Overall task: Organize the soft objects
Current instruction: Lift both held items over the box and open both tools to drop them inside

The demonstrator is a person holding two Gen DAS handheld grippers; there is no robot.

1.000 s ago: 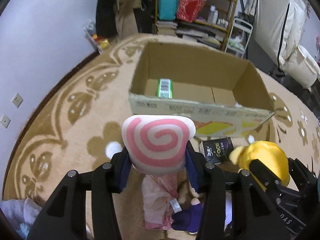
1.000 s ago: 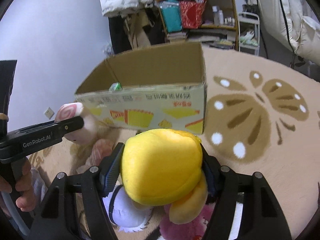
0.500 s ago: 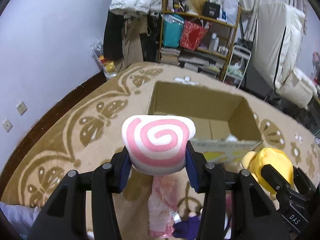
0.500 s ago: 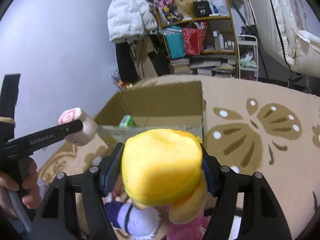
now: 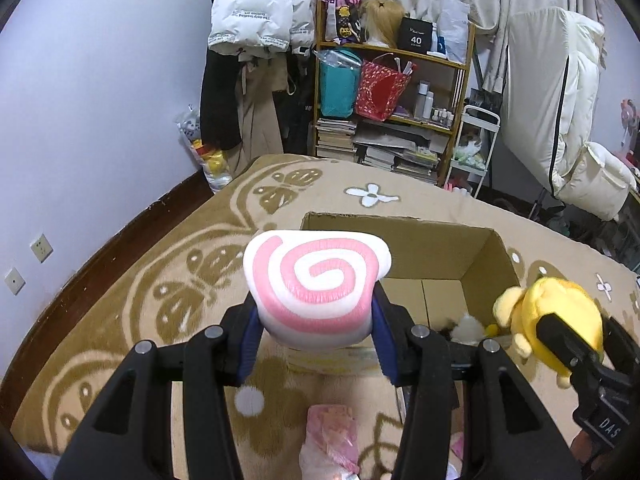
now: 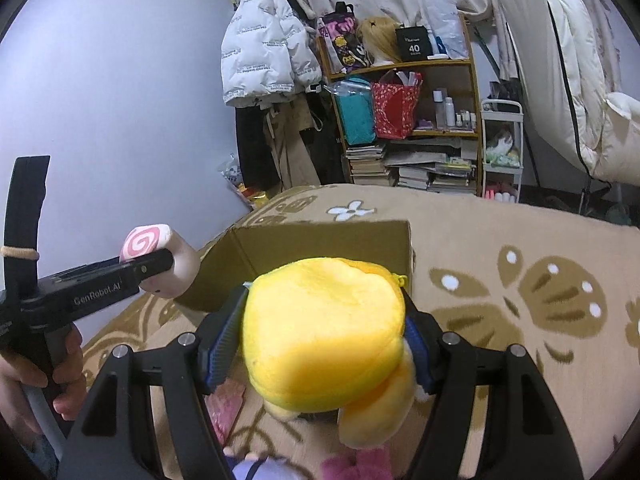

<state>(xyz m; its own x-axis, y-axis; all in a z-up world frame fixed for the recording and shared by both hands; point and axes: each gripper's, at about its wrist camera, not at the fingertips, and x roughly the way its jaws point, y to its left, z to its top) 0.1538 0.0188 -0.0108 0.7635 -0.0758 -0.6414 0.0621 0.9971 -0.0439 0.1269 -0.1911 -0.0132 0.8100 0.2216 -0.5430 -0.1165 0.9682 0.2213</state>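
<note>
My left gripper [image 5: 314,338] is shut on a pink-and-white swirl plush [image 5: 316,276], held in the air before the open cardboard box [image 5: 486,256]. It also shows in the right wrist view [image 6: 154,258]. My right gripper [image 6: 324,354] is shut on a yellow plush toy [image 6: 324,332], also raised near the box [image 6: 320,248]. The yellow plush shows at the right of the left wrist view [image 5: 548,320]. A white fluffy thing [image 5: 466,326] lies inside the box.
Below the grippers, a pink bagged item [image 5: 330,436] and purple and pink plush toys [image 6: 356,466] lie on the tan patterned rug [image 5: 168,280]. A cluttered shelf [image 5: 392,92], hung coats [image 5: 252,64] and white bedding [image 5: 560,120] stand behind the box.
Both grippers have risen with their plush toys. The views have tilted up, so the box looks lower and farther, and more of the room shows.
</note>
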